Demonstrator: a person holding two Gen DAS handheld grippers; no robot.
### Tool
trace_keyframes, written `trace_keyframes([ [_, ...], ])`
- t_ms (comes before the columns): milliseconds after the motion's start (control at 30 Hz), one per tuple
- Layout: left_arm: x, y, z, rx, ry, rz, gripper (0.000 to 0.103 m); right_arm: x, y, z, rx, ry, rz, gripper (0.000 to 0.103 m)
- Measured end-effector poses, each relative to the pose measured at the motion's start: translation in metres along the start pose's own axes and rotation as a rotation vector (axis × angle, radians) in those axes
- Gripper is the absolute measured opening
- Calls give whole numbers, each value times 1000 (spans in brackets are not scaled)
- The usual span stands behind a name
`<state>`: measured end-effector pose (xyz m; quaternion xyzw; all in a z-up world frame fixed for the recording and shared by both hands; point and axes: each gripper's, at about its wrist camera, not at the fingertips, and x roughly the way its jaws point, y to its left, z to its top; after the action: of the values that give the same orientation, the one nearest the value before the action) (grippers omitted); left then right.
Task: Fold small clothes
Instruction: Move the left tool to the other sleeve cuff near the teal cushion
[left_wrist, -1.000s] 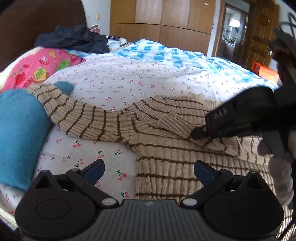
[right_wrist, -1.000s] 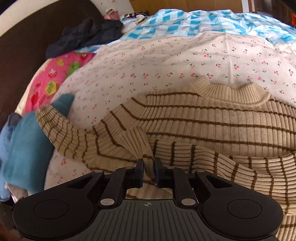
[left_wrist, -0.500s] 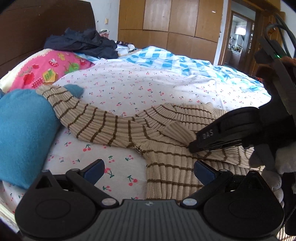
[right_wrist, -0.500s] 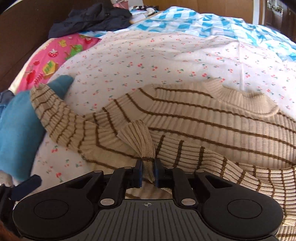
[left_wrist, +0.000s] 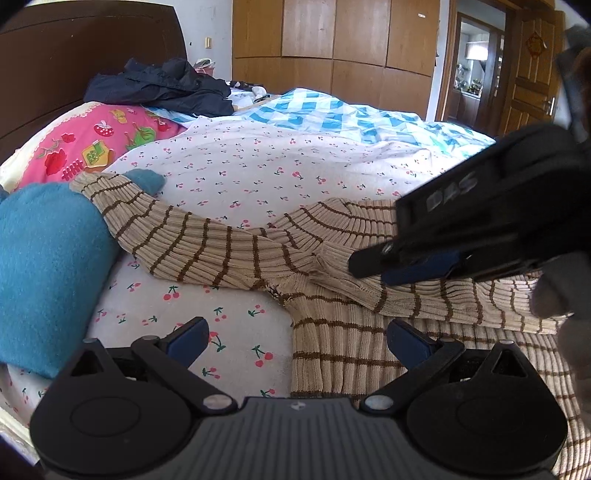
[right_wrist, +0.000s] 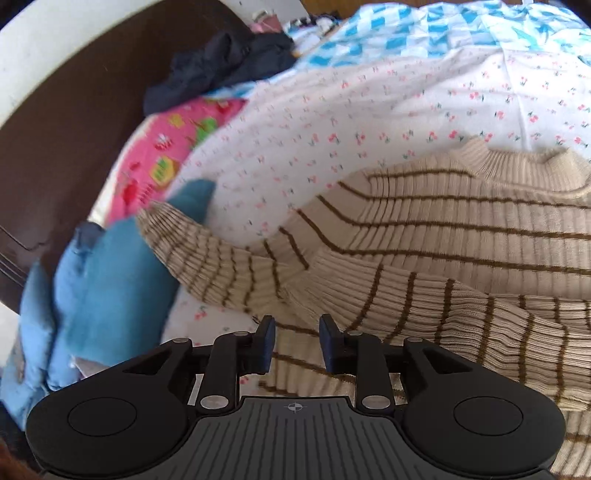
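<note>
A beige ribbed sweater with brown stripes (left_wrist: 332, 339) lies flat on the cherry-print bed sheet (left_wrist: 258, 170). One sleeve (left_wrist: 192, 240) stretches left onto a blue cushion (left_wrist: 44, 266). The other sleeve (left_wrist: 424, 295) lies folded across the body. My left gripper (left_wrist: 295, 336) is open and empty, low over the sweater's left side edge. My right gripper (right_wrist: 296, 339) is open and empty just above the folded sleeve's cuff (right_wrist: 314, 266); it also shows in the left wrist view (left_wrist: 388, 266). The sweater's collar (right_wrist: 517, 162) is at the far side.
A pink patterned pillow (left_wrist: 92, 147) and a dark jacket (left_wrist: 162, 88) lie by the brown headboard (left_wrist: 74, 55). A blue-white checked quilt (left_wrist: 332, 114) covers the far side of the bed. Wooden wardrobes and a door stand beyond.
My right gripper was shut on the folded sleeve's cuff; it has let the cuff go and now stands open above it. My left gripper stays open.
</note>
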<state>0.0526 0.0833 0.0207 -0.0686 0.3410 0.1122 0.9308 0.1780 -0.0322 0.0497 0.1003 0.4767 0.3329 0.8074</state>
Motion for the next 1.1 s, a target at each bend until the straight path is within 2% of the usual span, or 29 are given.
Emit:
trace_keyframes([
  [100,-1,-2,0,10,-10,7,103,-20,-8,-3,19,-47,-18,27],
  [233,-6,-1,1,3,-36,4,103,-53,-30,-15,35,-128,-122,27],
  [367,-7,-3,5,-4,-51,9,103,-89,-69,-37,101,-210,-218,27],
  [500,-6,-19,16,40,-80,-7,103,-107,-102,-53,130,-230,-300,27],
  [600,10,-41,25,107,-90,-10,103,-112,-124,-60,176,-235,-331,27],
  [767,52,-60,33,157,-29,20,103,-117,-158,-70,248,-214,-438,25],
  [867,75,-53,25,166,52,82,103,-122,-164,-72,264,-208,-430,25],
  [1000,79,-30,22,71,98,43,103,-126,-139,-54,121,-246,-469,27],
  [1100,81,-24,22,43,105,63,103,-109,-125,-34,12,-221,-473,29],
])
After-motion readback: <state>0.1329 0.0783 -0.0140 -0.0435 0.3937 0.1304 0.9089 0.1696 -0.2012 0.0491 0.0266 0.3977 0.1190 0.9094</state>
